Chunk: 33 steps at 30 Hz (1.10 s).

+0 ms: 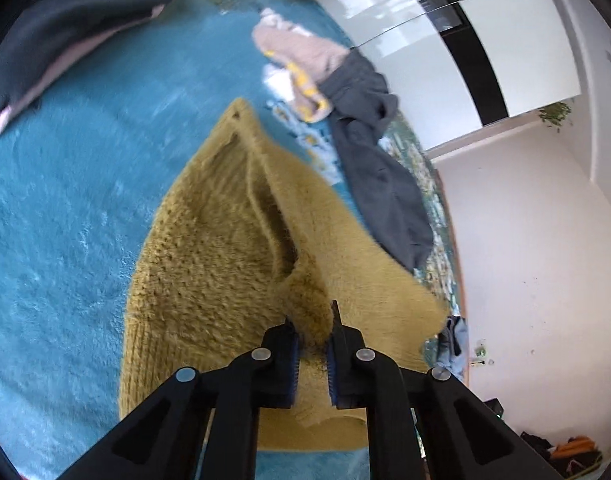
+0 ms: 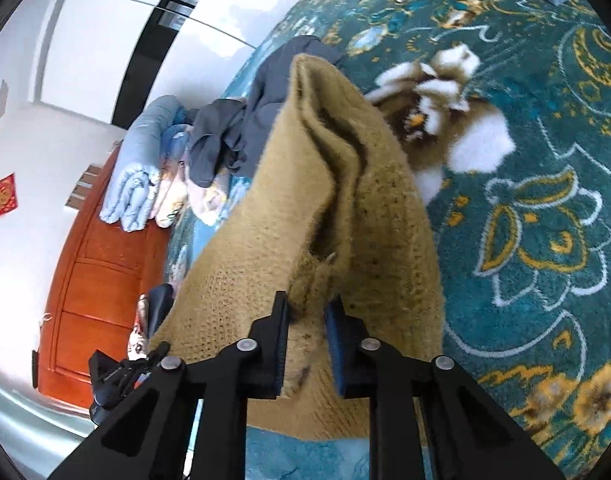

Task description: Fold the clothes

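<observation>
A mustard-yellow fuzzy knit sweater (image 1: 225, 248) hangs lifted above a teal bedspread (image 1: 65, 220). My left gripper (image 1: 311, 320) is shut on a bunched edge of it, the fabric pinched between the blue pads. In the right wrist view the same sweater (image 2: 305, 220) drapes away from my right gripper (image 2: 309, 312), which is shut on another bunched edge. The sweater folds into a long crease running away from both grippers.
A dark grey garment (image 1: 377, 168) and a pink-and-yellow one (image 1: 305, 60) lie beyond the sweater. A dark folded pile (image 1: 65, 20) sits far left. In the right wrist view, rolled light-blue bedding (image 2: 141, 168) lies by an orange wooden headboard (image 2: 97, 288), with the patterned teal spread (image 2: 545, 200) to the right.
</observation>
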Each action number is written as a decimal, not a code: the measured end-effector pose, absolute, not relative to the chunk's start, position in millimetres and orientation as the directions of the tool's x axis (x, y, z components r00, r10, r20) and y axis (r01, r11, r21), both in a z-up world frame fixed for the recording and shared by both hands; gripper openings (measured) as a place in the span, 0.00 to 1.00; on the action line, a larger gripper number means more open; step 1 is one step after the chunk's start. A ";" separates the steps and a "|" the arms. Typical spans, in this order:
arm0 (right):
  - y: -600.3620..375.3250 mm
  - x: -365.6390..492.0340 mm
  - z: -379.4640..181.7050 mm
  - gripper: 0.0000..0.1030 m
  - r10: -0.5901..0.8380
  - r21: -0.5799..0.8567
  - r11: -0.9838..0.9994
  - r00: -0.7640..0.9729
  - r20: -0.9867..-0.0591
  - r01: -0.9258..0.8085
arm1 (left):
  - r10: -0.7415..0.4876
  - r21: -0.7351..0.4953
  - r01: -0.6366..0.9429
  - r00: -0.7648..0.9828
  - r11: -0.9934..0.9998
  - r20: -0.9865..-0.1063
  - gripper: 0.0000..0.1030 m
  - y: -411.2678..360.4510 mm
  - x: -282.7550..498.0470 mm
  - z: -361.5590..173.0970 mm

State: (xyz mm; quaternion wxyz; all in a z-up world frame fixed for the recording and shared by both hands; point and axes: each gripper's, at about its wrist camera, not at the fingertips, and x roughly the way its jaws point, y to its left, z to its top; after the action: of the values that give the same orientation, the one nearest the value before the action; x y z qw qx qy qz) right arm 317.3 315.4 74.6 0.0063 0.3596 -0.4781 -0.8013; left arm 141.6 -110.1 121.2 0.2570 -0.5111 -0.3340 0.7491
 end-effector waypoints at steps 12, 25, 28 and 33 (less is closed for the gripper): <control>322.0 337.7 63.7 0.13 -0.330 0.744 -0.567 -0.730 -0.599 -0.354 | 0.696 -0.725 0.044 -0.247 -0.687 -0.674 0.11 -125.7 147.6 60.6; 337.8 354.3 56.8 0.52 -0.288 0.735 -0.600 -0.771 -0.567 -0.316 | 0.539 -0.536 -0.141 -0.430 -0.833 -0.724 0.32 -123.2 165.5 110.0; 342.2 350.9 41.5 0.57 -0.326 0.782 -0.536 -0.776 -0.540 -0.319 | 0.599 -0.532 -0.277 -0.376 -0.800 -0.706 0.33 -76.1 174.6 113.9; 340.6 344.3 40.6 0.60 -0.343 0.799 -0.528 -0.788 -0.510 -0.287 | 0.655 -0.516 -0.447 -0.247 -0.731 -0.714 0.33 20.2 201.4 98.4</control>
State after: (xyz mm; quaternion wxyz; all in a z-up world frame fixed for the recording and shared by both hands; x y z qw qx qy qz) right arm 344.3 340.6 40.6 0.0172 0.3248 -0.4854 -0.8115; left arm 201.4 20.2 98.4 0.3521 -0.5026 -0.1034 0.7828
